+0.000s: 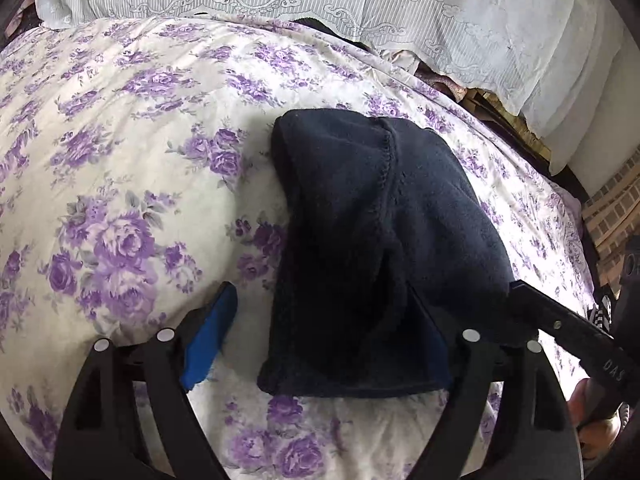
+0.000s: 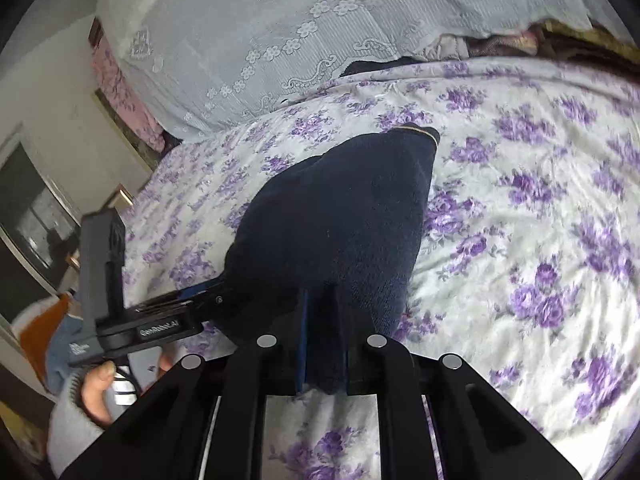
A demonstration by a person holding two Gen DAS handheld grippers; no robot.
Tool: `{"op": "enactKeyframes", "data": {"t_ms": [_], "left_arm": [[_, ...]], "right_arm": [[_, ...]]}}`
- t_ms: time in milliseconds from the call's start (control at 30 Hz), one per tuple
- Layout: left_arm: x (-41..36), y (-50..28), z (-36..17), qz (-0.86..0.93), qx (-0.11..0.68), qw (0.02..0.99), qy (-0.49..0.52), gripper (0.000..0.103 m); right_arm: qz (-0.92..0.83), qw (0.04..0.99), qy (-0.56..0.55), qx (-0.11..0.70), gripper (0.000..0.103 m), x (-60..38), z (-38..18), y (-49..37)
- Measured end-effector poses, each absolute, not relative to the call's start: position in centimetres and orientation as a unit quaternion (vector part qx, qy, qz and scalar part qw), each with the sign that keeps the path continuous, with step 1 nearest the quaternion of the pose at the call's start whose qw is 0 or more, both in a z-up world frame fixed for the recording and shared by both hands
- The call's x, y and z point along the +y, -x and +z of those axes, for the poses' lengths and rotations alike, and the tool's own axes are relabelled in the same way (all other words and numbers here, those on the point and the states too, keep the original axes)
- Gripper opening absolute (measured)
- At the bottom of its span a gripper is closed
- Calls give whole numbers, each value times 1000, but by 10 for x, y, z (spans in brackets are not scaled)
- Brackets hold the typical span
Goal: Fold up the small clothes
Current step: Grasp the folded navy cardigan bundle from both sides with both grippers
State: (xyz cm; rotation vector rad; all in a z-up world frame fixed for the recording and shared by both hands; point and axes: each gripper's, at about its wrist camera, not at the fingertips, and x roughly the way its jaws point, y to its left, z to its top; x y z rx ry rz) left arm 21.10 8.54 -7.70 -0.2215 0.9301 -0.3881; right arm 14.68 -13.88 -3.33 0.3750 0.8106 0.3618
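Navy fleece, a small dark garment [image 1: 360, 248], lies on a bedspread [image 1: 120, 152] printed with purple roses, its near edge between the two tools. From the left wrist view the left gripper [image 1: 320, 320] stands wide open, one blue-padded finger [image 1: 212, 340] out on bare bedspread and the other hidden behind the cloth, pressing on nothing; this view also shows the garment's stitched seam and the right gripper [image 1: 516, 286] reaching in from the right edge to meet the cloth's corner. The right wrist view shows what that one cannot: the right gripper's jaws pinched nearly closed on a fold of the garment [image 2: 332, 232], and the left gripper [image 2: 216, 300] at the left of the frame, held by a hand [image 2: 98, 392] in a pale sleeve. A white lace cover [image 2: 248, 40] lies beyond the bedspread in both views.
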Motion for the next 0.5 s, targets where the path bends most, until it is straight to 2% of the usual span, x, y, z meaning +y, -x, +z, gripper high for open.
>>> {"op": "enactKeyframes", "data": {"t_ms": [33, 67, 100, 167, 500], "left_arm": [[86, -210, -75, -187, 443, 870, 107, 81], [87, -209, -73, -191, 440, 871, 108, 80], [88, -206, -72, -192, 438, 872, 108, 80], [85, -202, -66, -200, 431, 873, 105, 80], [74, -189, -49, -229, 405, 880, 92, 80]], "right_arm": [[177, 883, -194, 390, 16, -143, -33, -145], [178, 880, -208, 388, 23, -148, -32, -141], [174, 880, -215, 386, 41, -151, -30, -137], [144, 891, -209, 376, 63, -159, -25, -130], [143, 878, -259, 376, 62, -180, -32, -118]]}}
